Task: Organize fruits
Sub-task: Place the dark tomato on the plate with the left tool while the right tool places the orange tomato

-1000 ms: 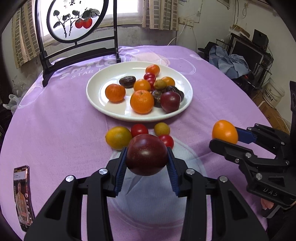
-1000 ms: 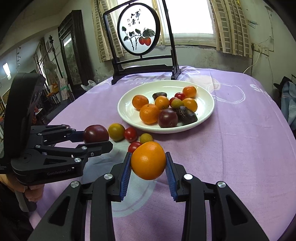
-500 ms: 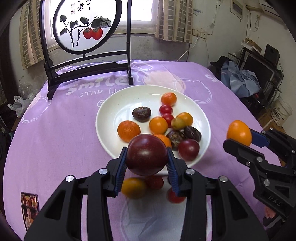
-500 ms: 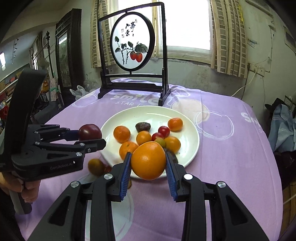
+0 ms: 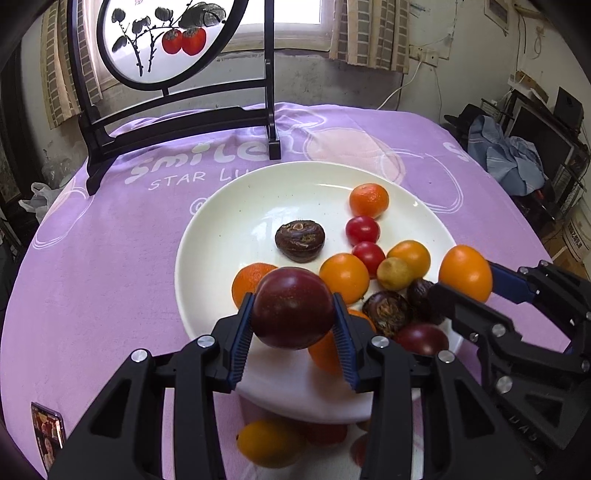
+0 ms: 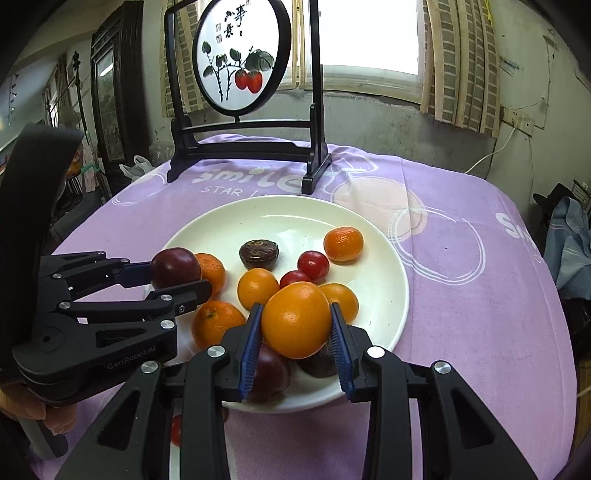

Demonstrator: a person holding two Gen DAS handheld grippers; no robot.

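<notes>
Overhead of nothing grand, a round table under a purple cloth [image 5: 122, 258] carries a white plate [image 5: 236, 229] of mixed fruit, with a black-framed painted screen [image 6: 242, 55] at the far edge before a curtained window. Above the plate's near left rim, the left gripper [image 5: 293, 328] pinches a dark red plum [image 5: 293, 308]. Further right, the right gripper [image 6: 295, 338] pinches an orange [image 6: 295, 319] over the plate's near side.

bright window [image 6: 369, 33] — striped curtains [image 6: 458, 62]
</notes>
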